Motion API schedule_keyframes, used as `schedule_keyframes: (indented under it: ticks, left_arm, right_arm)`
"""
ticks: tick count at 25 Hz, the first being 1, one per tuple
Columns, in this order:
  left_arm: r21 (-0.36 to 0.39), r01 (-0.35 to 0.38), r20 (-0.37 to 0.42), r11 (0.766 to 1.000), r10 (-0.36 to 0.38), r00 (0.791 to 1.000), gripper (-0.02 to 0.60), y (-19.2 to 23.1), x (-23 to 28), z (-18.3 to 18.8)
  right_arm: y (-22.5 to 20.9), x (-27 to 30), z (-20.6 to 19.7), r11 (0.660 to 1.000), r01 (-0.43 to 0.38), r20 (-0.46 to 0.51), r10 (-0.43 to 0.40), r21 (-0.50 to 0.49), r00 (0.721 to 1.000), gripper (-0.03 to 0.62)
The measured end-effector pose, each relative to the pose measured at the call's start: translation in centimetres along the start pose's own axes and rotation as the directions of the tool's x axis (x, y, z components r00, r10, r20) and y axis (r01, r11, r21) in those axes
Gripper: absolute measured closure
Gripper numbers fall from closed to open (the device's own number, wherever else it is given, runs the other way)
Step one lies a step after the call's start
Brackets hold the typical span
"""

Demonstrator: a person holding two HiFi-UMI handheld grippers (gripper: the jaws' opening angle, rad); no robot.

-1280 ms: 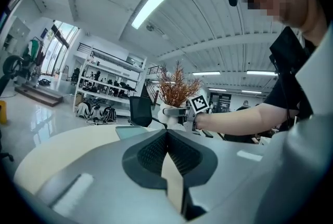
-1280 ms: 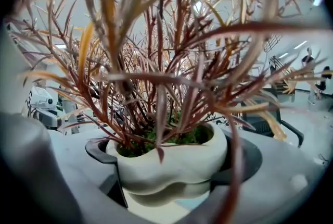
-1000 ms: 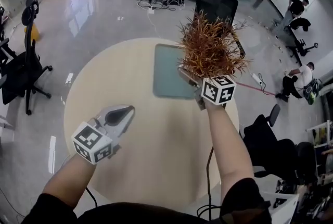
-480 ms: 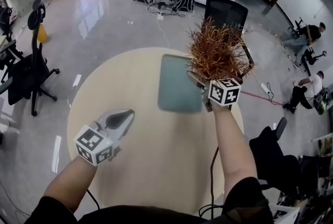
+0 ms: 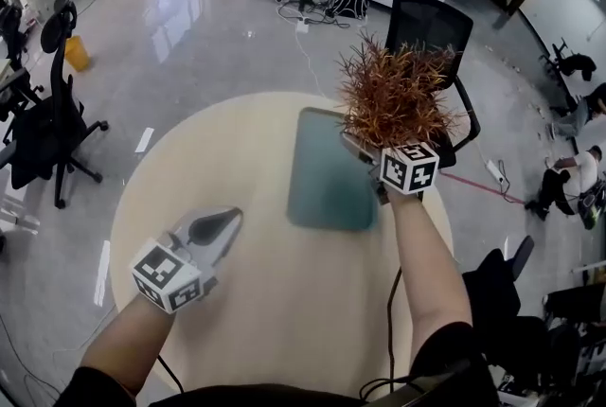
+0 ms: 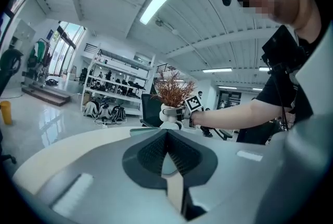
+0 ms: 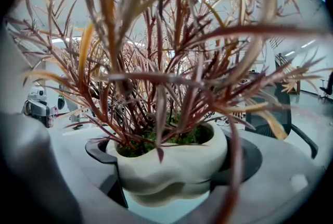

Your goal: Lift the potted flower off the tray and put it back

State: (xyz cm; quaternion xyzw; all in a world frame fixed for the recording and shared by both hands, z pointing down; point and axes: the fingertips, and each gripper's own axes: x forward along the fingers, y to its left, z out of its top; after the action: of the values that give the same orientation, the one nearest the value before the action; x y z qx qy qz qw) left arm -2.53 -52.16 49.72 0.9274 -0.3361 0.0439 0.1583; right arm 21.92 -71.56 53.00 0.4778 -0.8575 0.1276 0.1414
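- The round worktop (image 5: 237,301) is bare apart from the tray, and neither has shifted over the last second. Only the head camera's framing has drifted.
- The grey-green tray (image 5: 322,178) lies flat on the far half of the worktop with nothing standing on it. The lift therefore looks complete, and the return is the half not yet done.
- The potted flower (image 5: 393,97) is still held aloft over the tray's right edge, in much the same spot as a second ago. I judge this a pause at the top of the lift, since no lowering has begun.
  - Its long axis runs vertically. The left gripper view shows the cream pot below and the rust-coloured spiky leaves fanning straight up, so it is upright with no tilt I can see.
  - The pot should go down the same way up, with its base square to the tray.
- The right gripper (image 7: 171,165) has its fingers closed on the lobed cream pot just under the rim, one on either side.
- The left gripper (image 5: 220,223) stays parked low over the near left of the worktop, well apart from the tray. Its fingers are drawn together on nothing.
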Motion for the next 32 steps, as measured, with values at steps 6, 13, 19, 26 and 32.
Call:
schedule_keyframes:
  ticks: [6,13,19,26,32]
  left_arm:
    - [-0.011,-0.004,-0.013,1.000,0.004,1.000,0.583,2.3,1.3,-1.8]
    - [-0.032,-0.013,-0.016,0.999,0.013,1.000,0.583,3.3,1.4,-2.8]
    - [-0.030,-0.026,-0.025,0.999,0.025,0.999,0.583,3.9,1.0,-4.1]
    - [-0.038,-0.038,-0.041,0.999,0.037,0.998,0.583,4.2,1.4,-5.4]
    - [-0.044,-0.038,-0.045,0.998,0.036,0.998,0.583,4.5,1.3,-5.8]
  right_arm:
    - [-1.8,4.7,-2.4,1.000,-0.008,-0.019,0.007,-0.003,1.000,0.045]
    - [-2.3,8.1,-5.3,0.999,-0.017,-0.045,0.018,0.028,0.999,0.045]
    - [-3.2,10.0,-7.8,0.999,0.008,-0.070,-0.006,0.031,0.998,0.045]
    - [-4.6,11.5,-10.5,0.999,0.028,-0.127,-0.024,0.031,0.992,0.044]
    - [-4.7,12.4,-10.7,0.999,0.027,-0.118,-0.023,0.040,0.993,0.042]
